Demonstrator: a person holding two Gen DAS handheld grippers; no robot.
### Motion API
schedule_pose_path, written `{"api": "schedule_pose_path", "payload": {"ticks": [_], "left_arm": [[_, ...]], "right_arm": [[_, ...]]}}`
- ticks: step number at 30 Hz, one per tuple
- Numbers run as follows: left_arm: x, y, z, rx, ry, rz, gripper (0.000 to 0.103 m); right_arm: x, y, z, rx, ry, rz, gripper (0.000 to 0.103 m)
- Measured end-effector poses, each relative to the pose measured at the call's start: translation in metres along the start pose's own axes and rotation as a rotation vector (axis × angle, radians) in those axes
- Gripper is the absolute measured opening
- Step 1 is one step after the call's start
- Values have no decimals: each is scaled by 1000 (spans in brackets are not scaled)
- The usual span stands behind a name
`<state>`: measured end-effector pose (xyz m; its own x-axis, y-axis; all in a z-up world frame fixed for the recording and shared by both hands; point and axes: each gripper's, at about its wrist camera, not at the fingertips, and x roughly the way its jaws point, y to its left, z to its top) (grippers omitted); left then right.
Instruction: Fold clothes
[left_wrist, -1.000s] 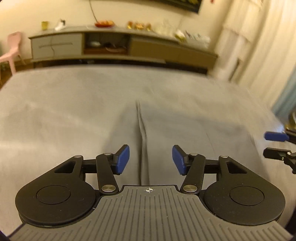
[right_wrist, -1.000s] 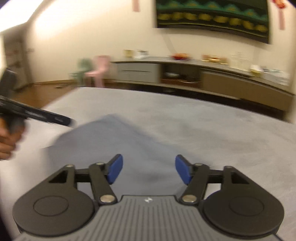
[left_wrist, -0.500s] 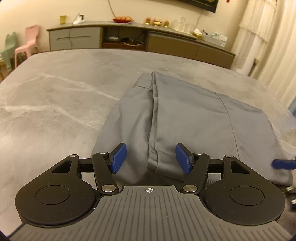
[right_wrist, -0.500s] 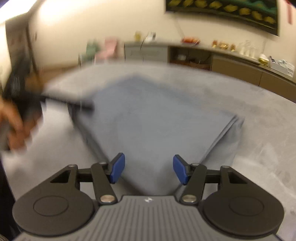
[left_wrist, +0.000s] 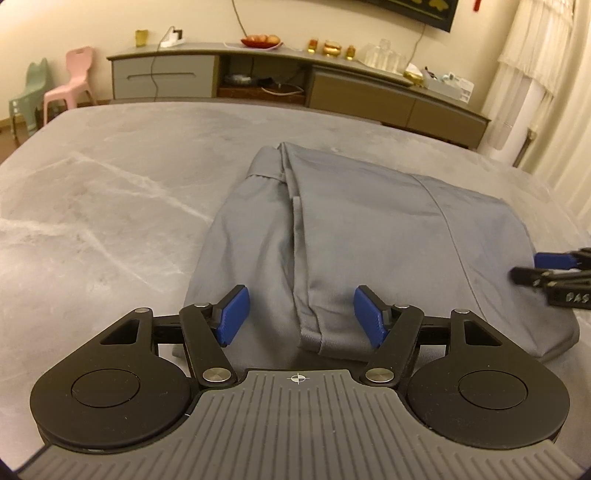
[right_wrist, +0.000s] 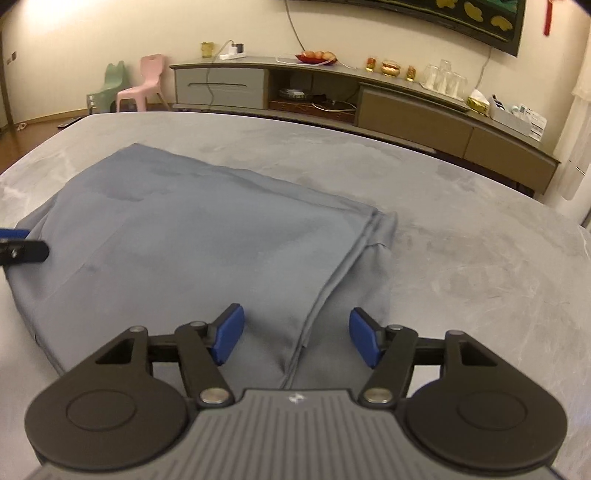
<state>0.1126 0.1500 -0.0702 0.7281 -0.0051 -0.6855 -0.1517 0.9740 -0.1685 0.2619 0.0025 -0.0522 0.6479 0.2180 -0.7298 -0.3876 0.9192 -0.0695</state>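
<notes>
Since a second ago both grippers have dropped toward the grey garment (left_wrist: 369, 229), which lies partly folded on the grey table (left_wrist: 110, 177), its hemmed near edge now between each pair of jaws. The left gripper (left_wrist: 299, 317) has just been opening and the right gripper (right_wrist: 295, 336) closing slightly, both released, pads clear of cloth. A fresh fold seems to be starting: next, lower and pinch that edge.

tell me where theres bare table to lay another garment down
Bare grey table lies left of the folded grey garment, out to the table's left edge, and beyond it toward the sideboard. More lies right of its seamed edge. The near edge is crowded: left gripper and right gripper both hover there.
</notes>
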Motion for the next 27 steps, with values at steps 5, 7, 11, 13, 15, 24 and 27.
{"api": "schedule_pose_path", "payload": {"ticks": [5, 7, 11, 13, 15, 24, 27], "left_arm": [[1, 2, -1, -13, -8, -5, 60], [1, 0, -2, -19, -13, -3, 61], [6, -3, 0, 15, -29, 9, 67], [16, -3, 8, 11, -39, 17, 69], [25, -1, 17, 3, -47, 21, 69], [-8, 7, -3, -24, -65, 10, 74], [-34, 9, -14, -73, -59, 51, 77]], "right_arm": [[-48, 7, -25, 153, -39, 150, 50], [-49, 15, -39, 198, 19, 227, 49], [-26, 19, -41, 156, 16, 147, 47], [-14, 17, -31, 147, -9, 121, 52], [-1, 17, -25, 114, -50, 103, 53], [-28, -42, -53, 193, 15, -75, 59], [-43, -53, -59, 236, 6, -126, 58]]}}
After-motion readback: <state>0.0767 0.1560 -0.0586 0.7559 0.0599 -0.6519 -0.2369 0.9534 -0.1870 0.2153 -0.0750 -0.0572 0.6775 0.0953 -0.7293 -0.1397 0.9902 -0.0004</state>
